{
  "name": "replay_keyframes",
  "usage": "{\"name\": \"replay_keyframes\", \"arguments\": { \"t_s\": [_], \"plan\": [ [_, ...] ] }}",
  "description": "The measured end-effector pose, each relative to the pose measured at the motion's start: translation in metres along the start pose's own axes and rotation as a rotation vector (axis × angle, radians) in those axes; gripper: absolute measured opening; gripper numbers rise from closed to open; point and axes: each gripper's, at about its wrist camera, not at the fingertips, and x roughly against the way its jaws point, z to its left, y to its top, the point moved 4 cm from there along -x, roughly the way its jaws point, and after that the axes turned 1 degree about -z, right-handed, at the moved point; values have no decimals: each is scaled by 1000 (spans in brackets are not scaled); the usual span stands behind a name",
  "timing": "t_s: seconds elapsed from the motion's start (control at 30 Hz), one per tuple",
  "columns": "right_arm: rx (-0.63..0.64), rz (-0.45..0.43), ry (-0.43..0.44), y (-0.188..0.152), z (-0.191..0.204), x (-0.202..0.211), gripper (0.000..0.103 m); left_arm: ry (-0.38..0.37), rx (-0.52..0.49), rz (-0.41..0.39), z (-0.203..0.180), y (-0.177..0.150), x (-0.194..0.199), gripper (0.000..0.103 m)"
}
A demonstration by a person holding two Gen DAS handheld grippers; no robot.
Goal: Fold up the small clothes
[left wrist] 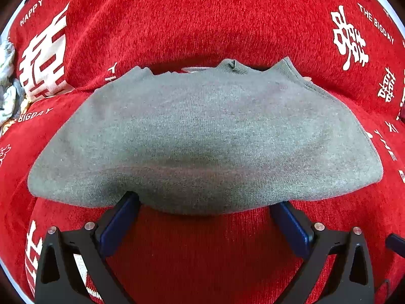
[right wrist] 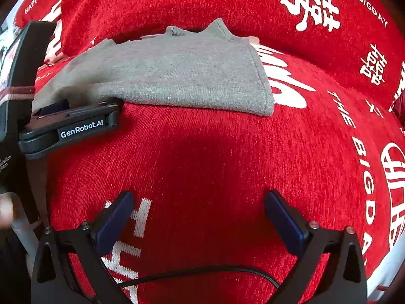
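Note:
A grey knit garment [left wrist: 202,131] lies folded flat on the red blanket [left wrist: 202,248], its neckline at the far edge. My left gripper [left wrist: 206,200] stands open at the garment's near fold. Both blue fingertips [left wrist: 130,197] touch that edge, which sags a little between them, and the pads do not press on it. In the right wrist view the garment [right wrist: 177,76] lies further off, with the left gripper [right wrist: 60,107] at its near left corner. My right gripper [right wrist: 198,195] is open wide over bare red blanket, well short of the garment, with nothing between its fingers.
The red blanket [right wrist: 227,152] carries white characters and lettering and rises into a soft ridge behind the garment. Crumpled light clothes [left wrist: 7,76] lie at the far left. A black cable [right wrist: 202,271] runs under the right gripper. A blurred hand [right wrist: 5,210] shows at the left edge.

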Motion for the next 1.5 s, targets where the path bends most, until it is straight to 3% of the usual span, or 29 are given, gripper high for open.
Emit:
{"name": "replay_keyframes", "arguments": {
  "t_s": [0.53,0.77,0.93,1.23,1.4,1.5],
  "plan": [
    [-5,-53,-15,1,2,-2,103,1,-2,1,-1,0,0,103],
    [16,-28,1,4,2,-2,103,-1,-3,0,-1,0,0,103],
    [12,-92,-1,0,2,-1,103,0,-2,0,-2,0,1,103],
    [41,-102,34,2,3,-1,103,1,1,0,-2,0,1,103],
    [57,-22,69,8,1,-3,103,1,-1,1,-2,0,1,103],
    [-4,22,101,13,-4,-3,103,1,-1,1,-2,0,1,103]
  ]
}}
